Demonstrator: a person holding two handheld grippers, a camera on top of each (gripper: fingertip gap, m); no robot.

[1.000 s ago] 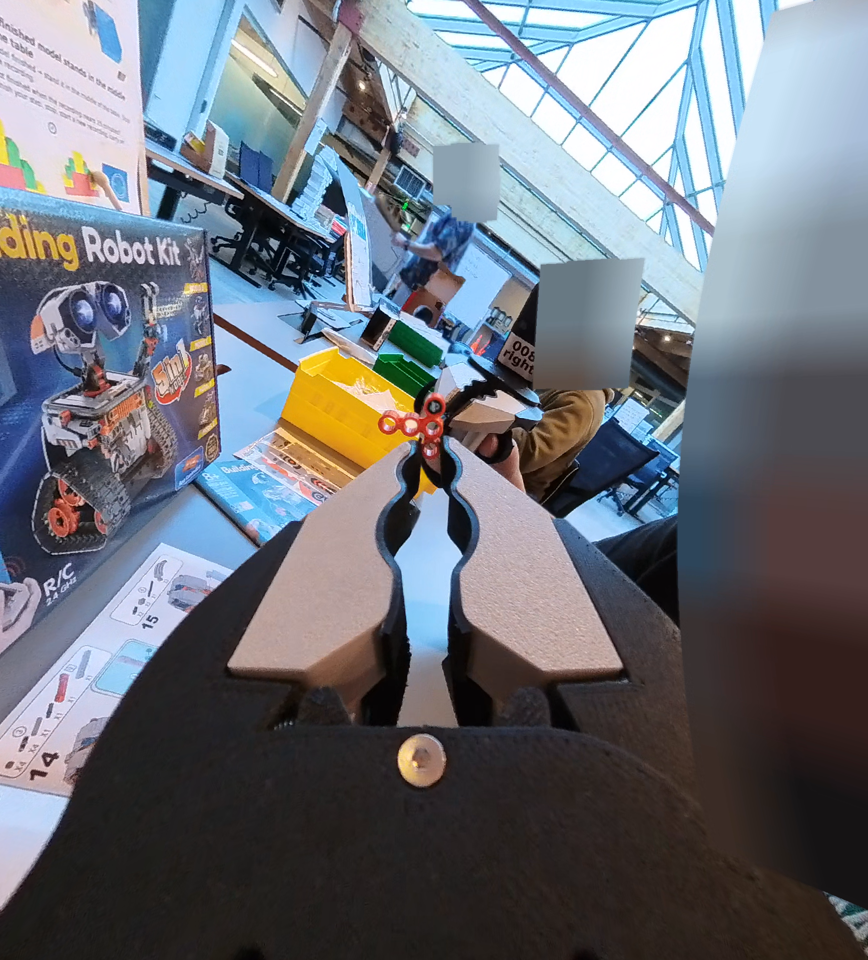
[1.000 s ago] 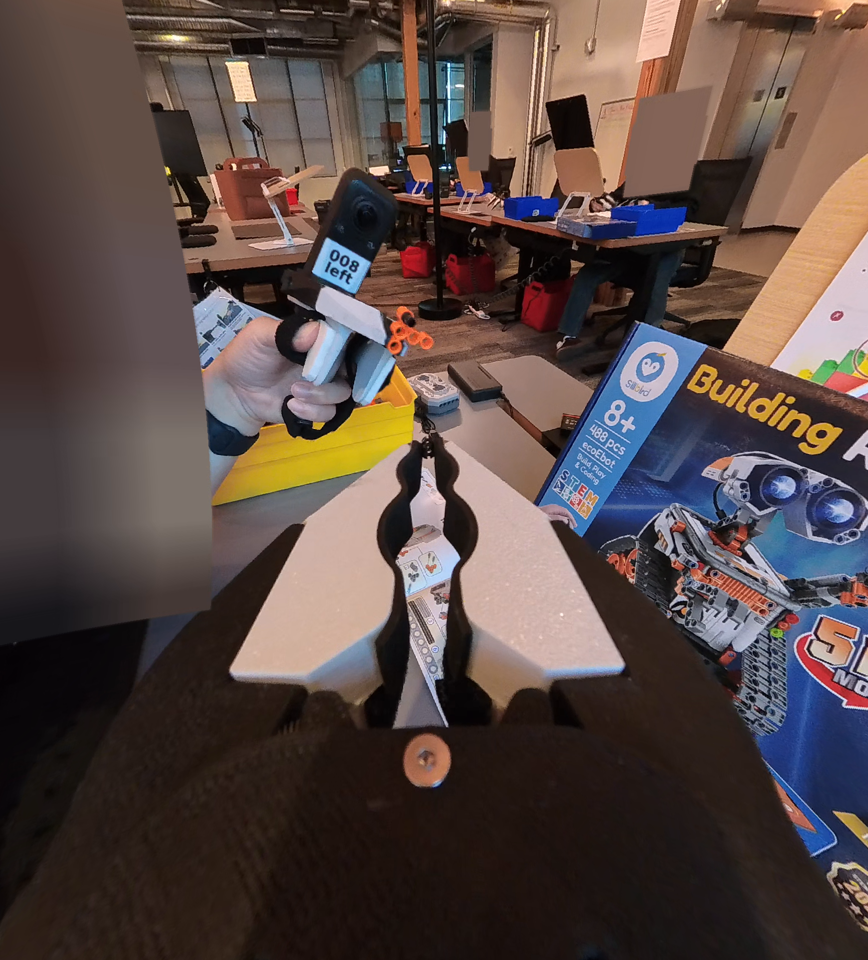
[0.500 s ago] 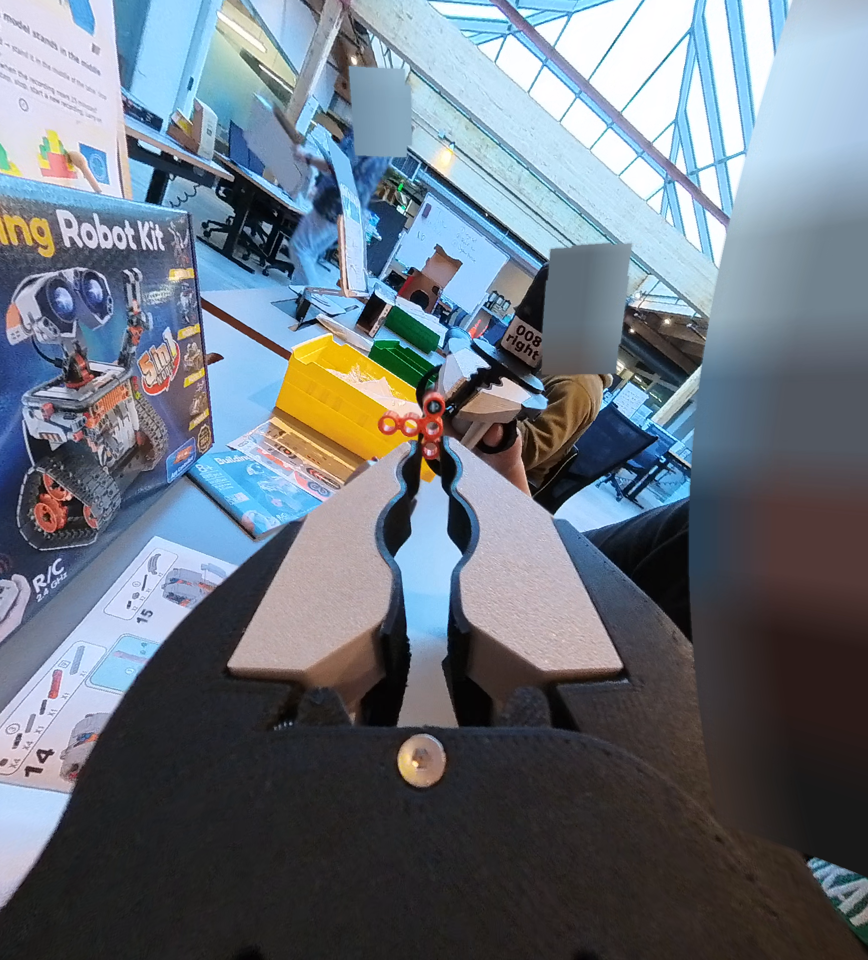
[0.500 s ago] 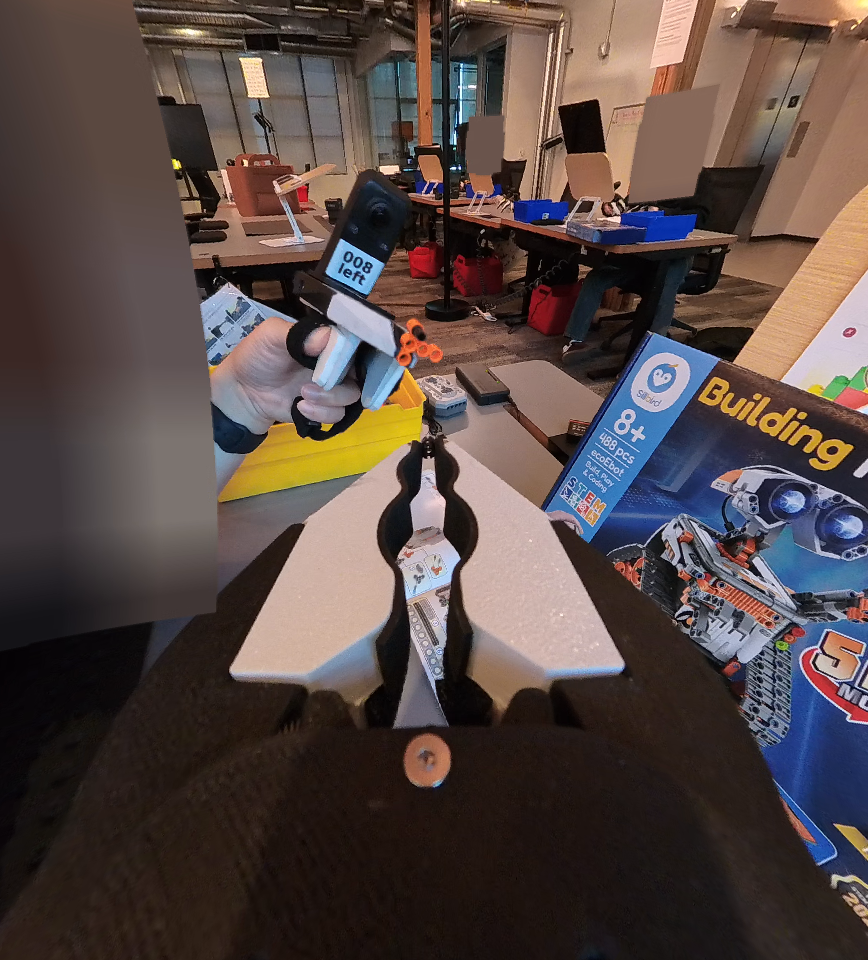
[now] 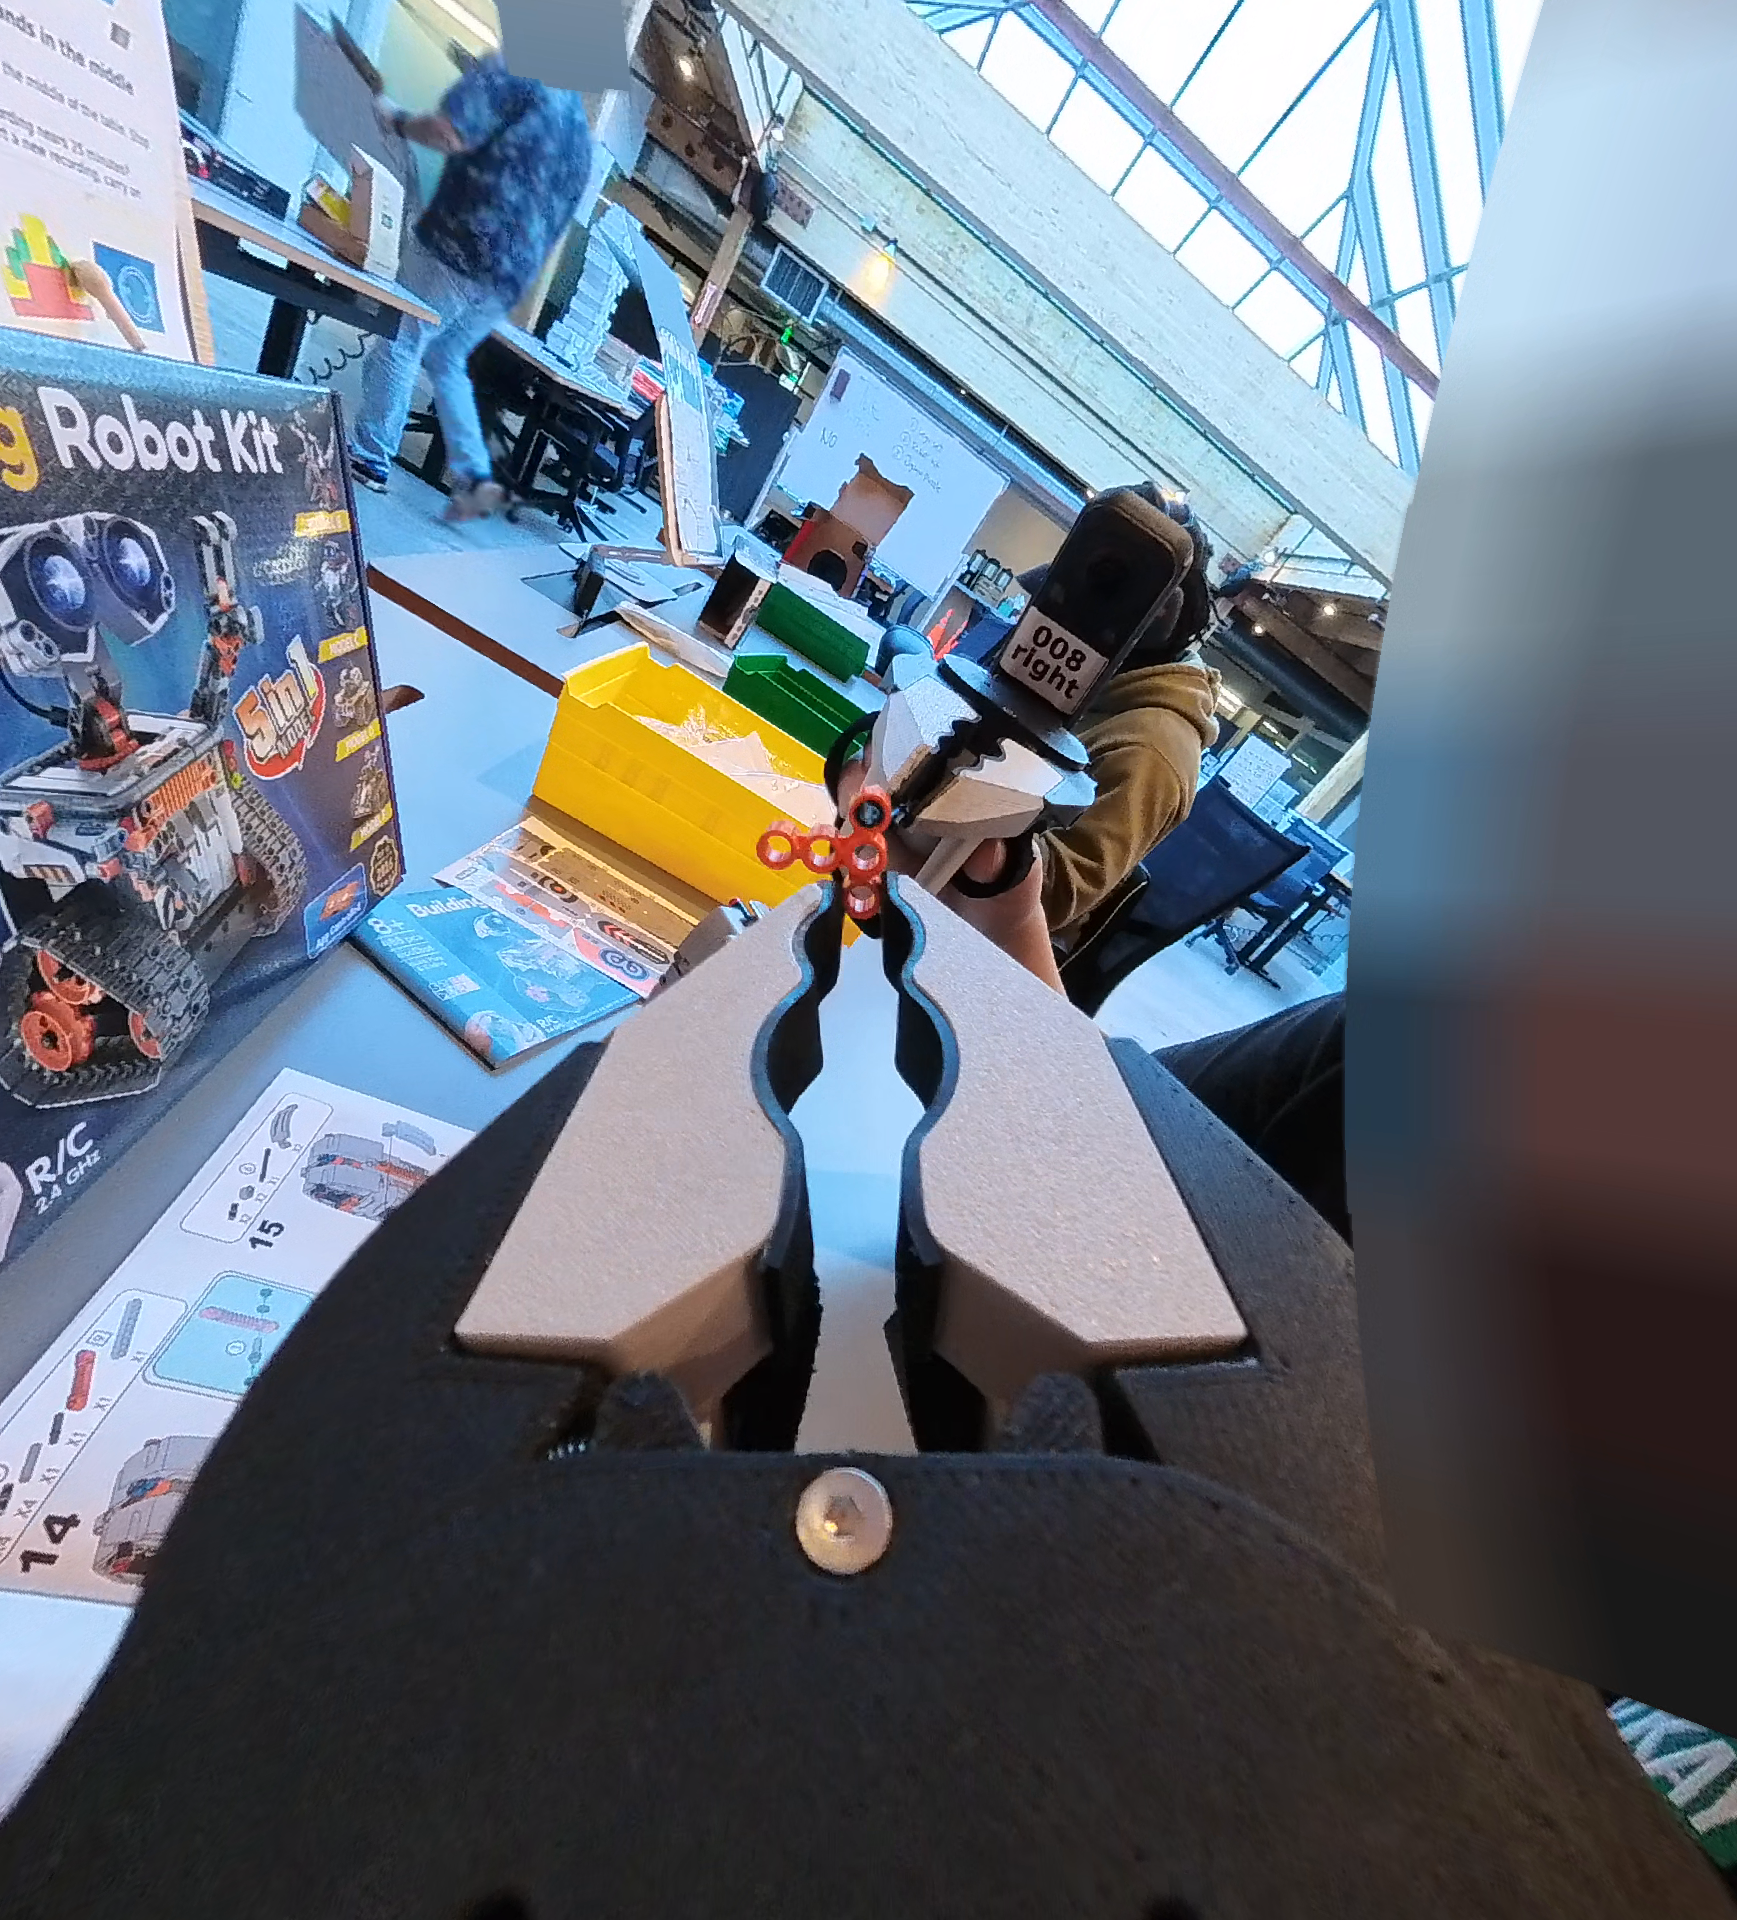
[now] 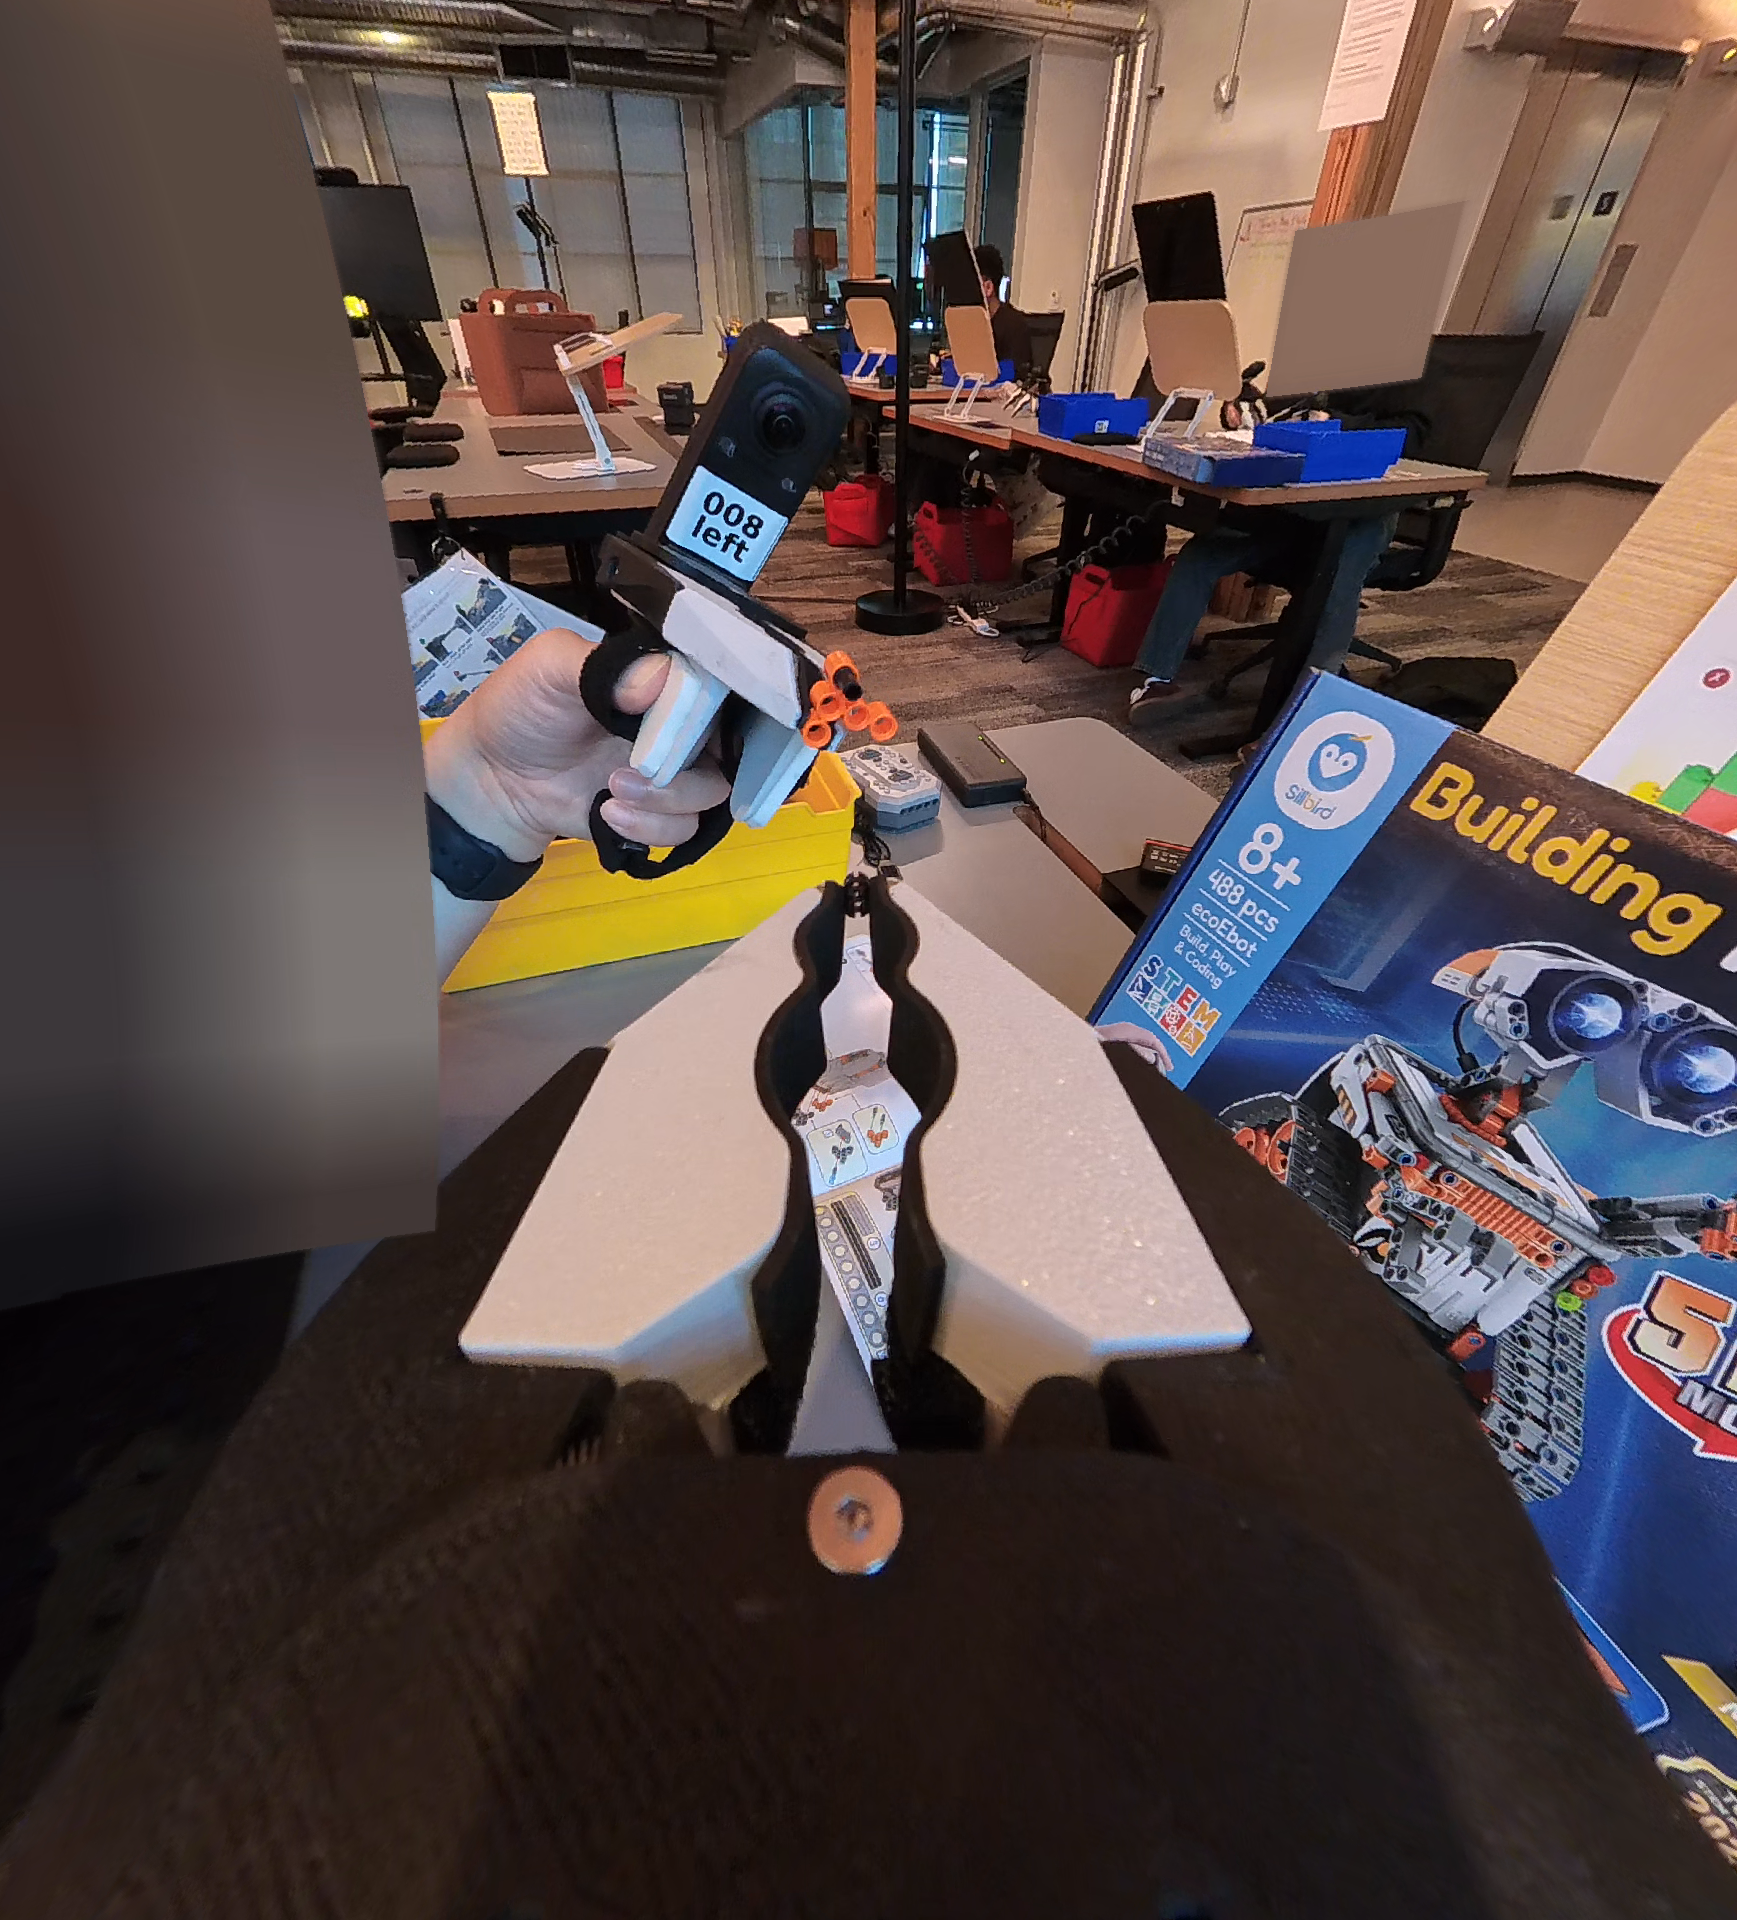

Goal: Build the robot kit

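My left gripper [image 5: 856, 902] is shut on a small orange cross-shaped building connector [image 5: 824, 850] with a black pin in its top hole. It holds the connector in the air above the table. The right wrist view shows it too, with the connector [image 6: 843, 715] sticking out of the hand-held left gripper [image 6: 791, 717]. My right gripper [image 6: 858, 896] is shut on a tiny black part [image 6: 856, 891] at its tips. In the left wrist view the right gripper [image 5: 890, 816] points at the connector from behind, close to it but apart.
A yellow bin [image 5: 656, 774] stands on the grey table, with green bins [image 5: 802, 675] behind it. A blue robot kit box [image 5: 137, 727] stands upright at the left. An instruction sheet [image 5: 168, 1299] and a booklet [image 5: 500, 977] lie flat. A grey battery box [image 6: 890, 784] sits by the bin. The grippers' ends are close to 7 cm from one another.
The two grippers have drawn closer together; each looks larger in the other's view. Both stay shut on their parts. A person in the background has walked to the left.
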